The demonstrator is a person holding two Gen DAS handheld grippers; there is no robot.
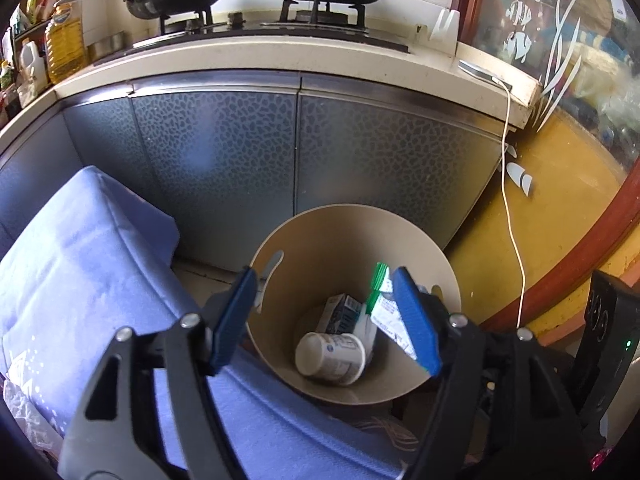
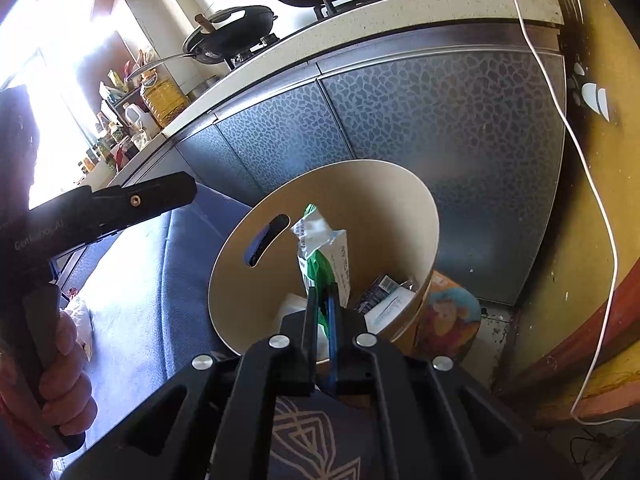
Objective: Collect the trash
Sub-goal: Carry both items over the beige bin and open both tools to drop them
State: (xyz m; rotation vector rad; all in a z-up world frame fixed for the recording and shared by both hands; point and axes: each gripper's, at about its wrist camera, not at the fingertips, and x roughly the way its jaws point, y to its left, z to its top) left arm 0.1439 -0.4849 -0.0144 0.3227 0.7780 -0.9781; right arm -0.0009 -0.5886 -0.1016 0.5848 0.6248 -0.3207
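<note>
Wrapper (image 2: 320,248), green and white, stands upright over the bin (image 2: 400,184), clamped by its lower end in the right gripper (image 2: 323,312), while the left gripper (image 1: 328,312) hangs empty, jaws apart, above the same bin.

The right gripper (image 2: 323,300) has its jaws closed on a green-and-white wrapper (image 2: 324,248), which stands upright over the mouth of the beige bin (image 2: 240,292). Cartons (image 2: 384,300) lie inside the bin. At left, a hand (image 2: 60,380) grips the handle of the left gripper (image 2: 120,204). A white cable (image 2: 576,148) hangs from the tabletop (image 2: 400,12).
</note>
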